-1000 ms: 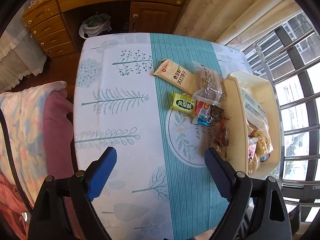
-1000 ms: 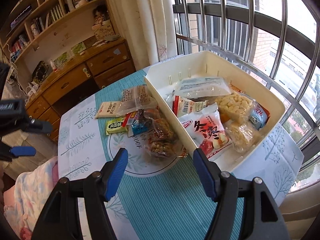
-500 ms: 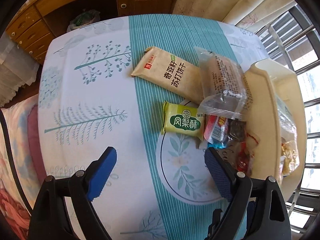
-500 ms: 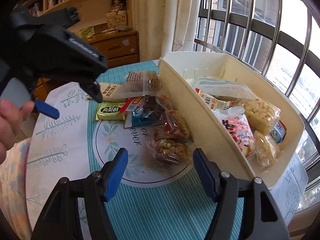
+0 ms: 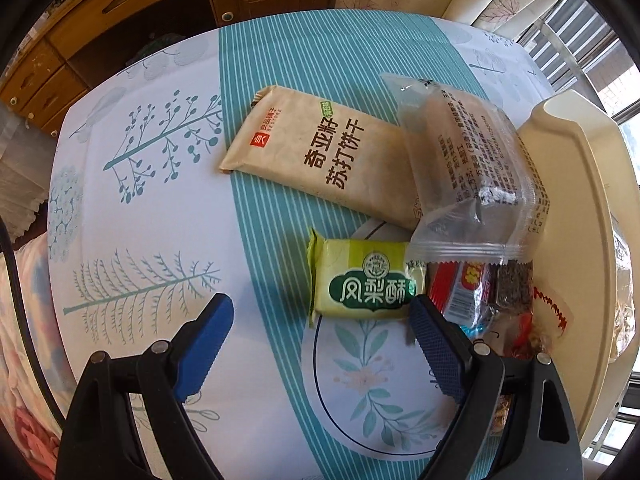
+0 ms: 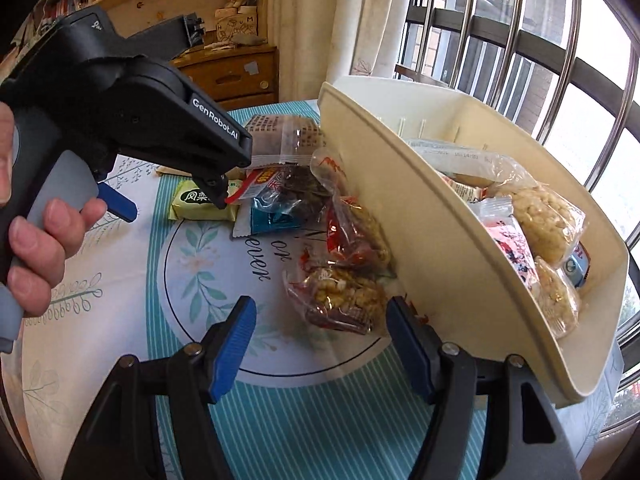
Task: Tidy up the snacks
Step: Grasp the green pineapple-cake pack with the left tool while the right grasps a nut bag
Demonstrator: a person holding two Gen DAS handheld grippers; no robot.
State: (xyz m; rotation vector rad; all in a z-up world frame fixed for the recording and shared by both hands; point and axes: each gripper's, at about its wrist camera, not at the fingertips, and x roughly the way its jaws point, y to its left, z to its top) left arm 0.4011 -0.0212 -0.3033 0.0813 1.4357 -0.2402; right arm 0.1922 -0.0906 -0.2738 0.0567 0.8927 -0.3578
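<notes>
Left tongs [image 5: 320, 322] hang open, empty, straight above a green pineapple-cake packet [image 5: 362, 286] on the counter [image 5: 160, 208], apparently lined up to pick it. Right tongs [image 6: 320, 326], also open and empty, angle toward a clear bag of puffed snacks [image 6: 340, 296] lying against the cream bin [image 6: 432, 248] (already part-filled with packets), where loose snacks likely belong.

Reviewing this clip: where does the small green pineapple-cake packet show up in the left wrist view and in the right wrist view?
Left wrist view: green pineapple-cake packet lies low of centre on the tablecloth, just ahead of the open left gripper, below the beige cracker packet.
Right wrist view: the same packet is left of centre, partly hidden behind the left gripper's black body.
Shared landmark: the cream plastic bin, right of the packet in both.
</notes>
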